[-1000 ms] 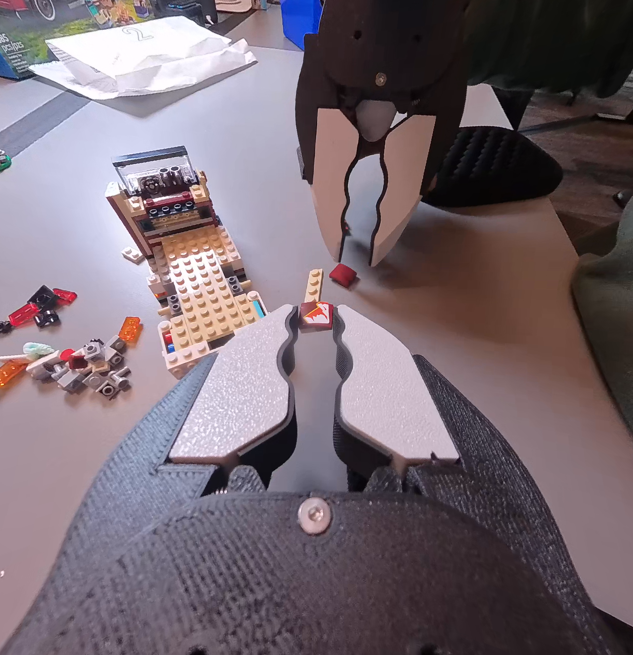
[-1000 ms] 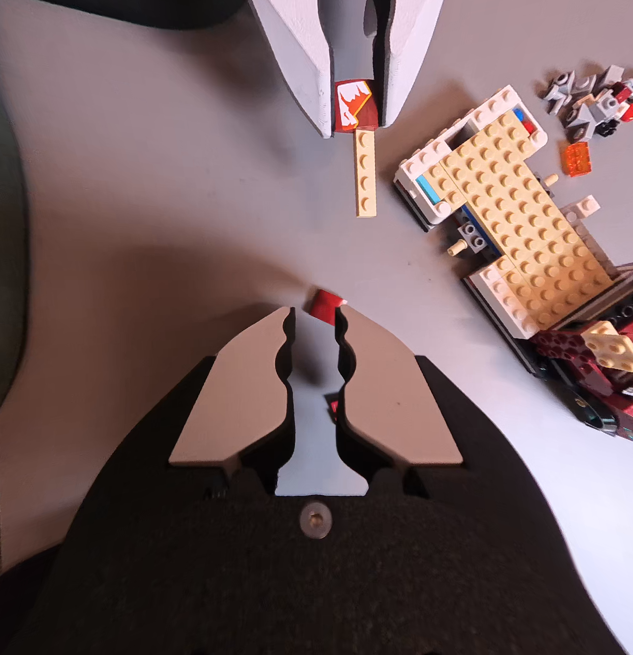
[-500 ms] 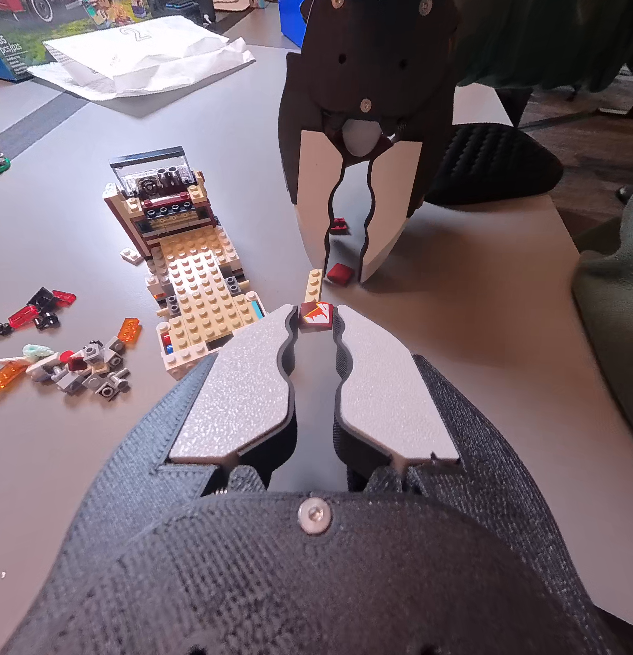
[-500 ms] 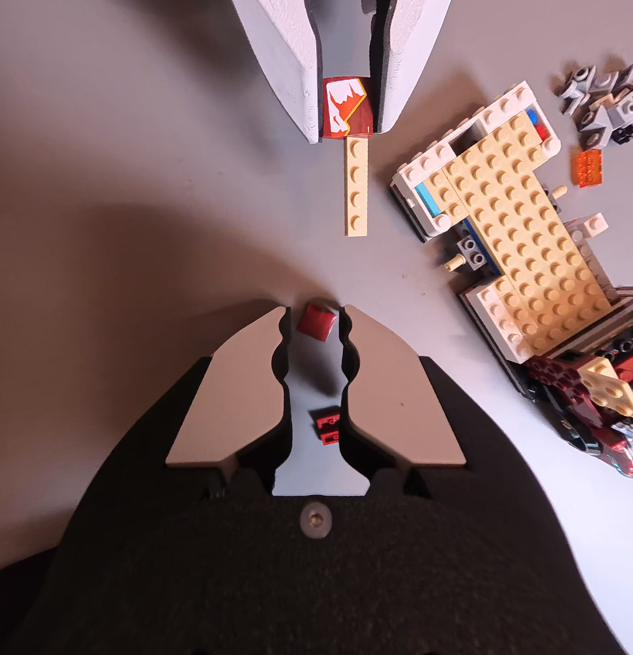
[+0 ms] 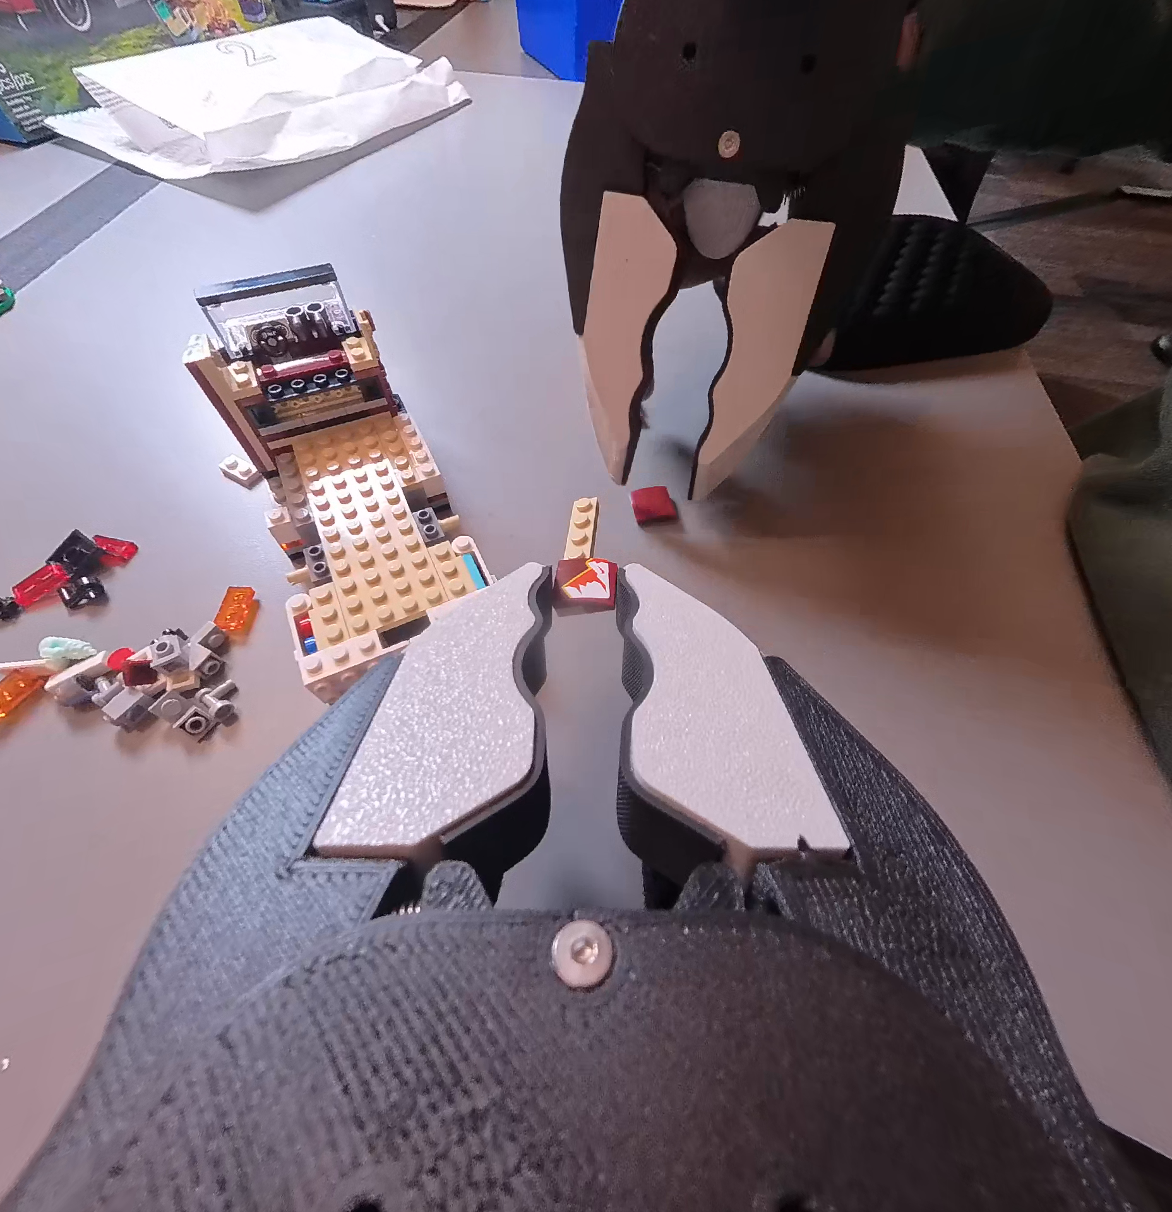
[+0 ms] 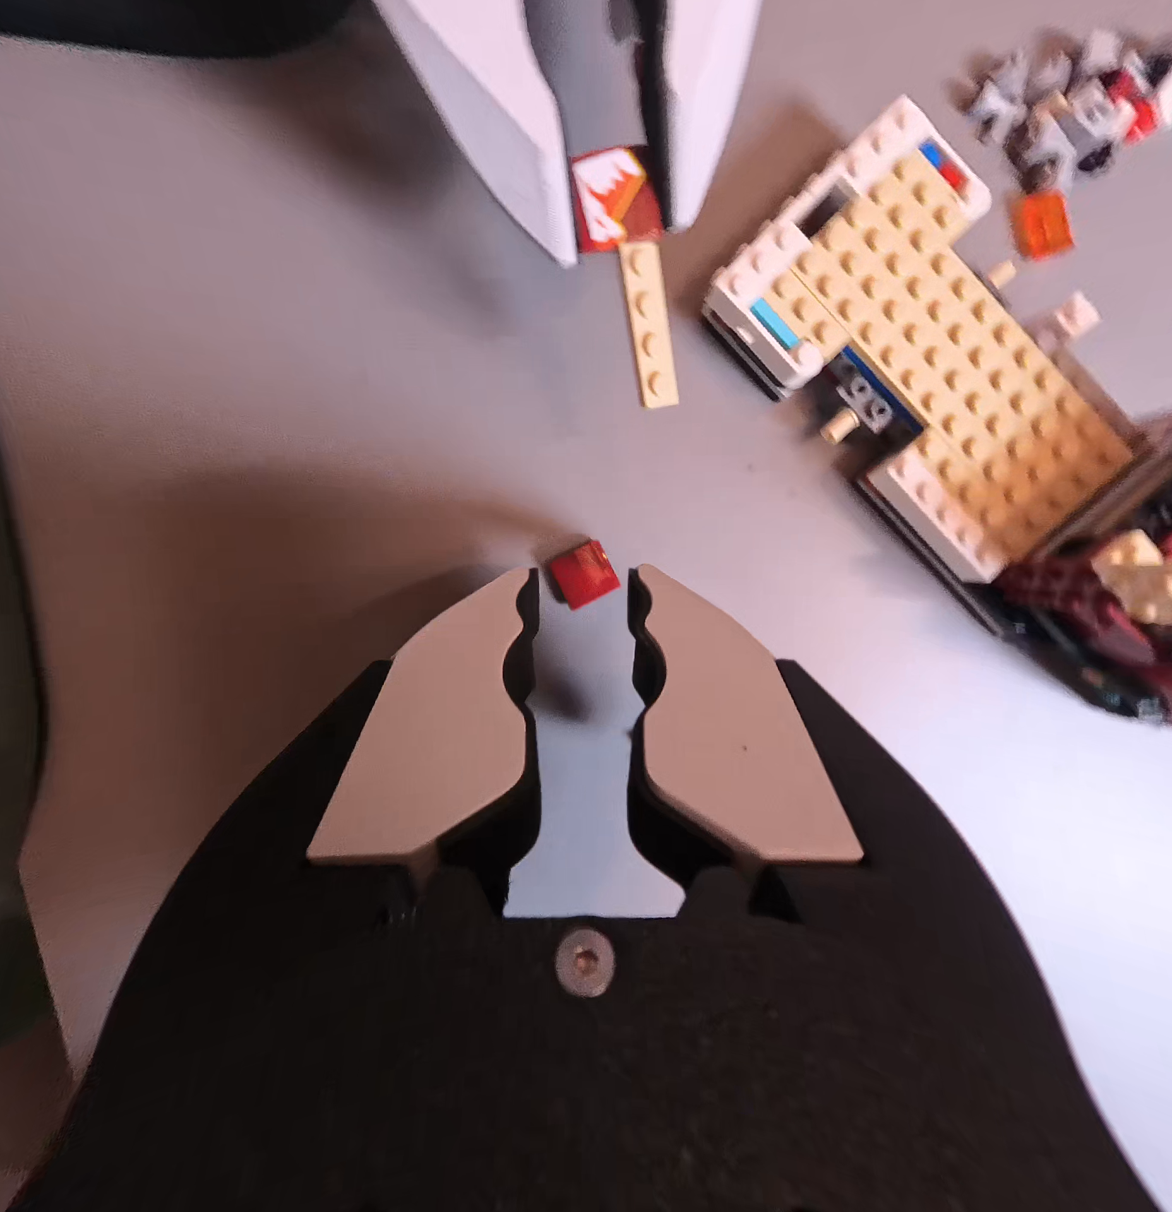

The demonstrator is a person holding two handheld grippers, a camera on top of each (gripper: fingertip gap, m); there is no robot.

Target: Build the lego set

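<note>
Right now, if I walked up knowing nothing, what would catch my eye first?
Probably the half-built tan studded Lego vehicle lying on the grey table, with loose small pieces scattered to its left. Beside it, the left gripper pinches a dark red tile with a flame print joined to a thin tan strip. Opposite, the open right gripper hovers around a small red square piece.

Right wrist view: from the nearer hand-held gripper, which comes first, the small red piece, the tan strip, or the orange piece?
1. Small red piece, just off the right hand-held gripper tips.
2. Tan strip, farther ahead on the table.
3. Orange piece, far upper right, beyond the tan build.
</note>
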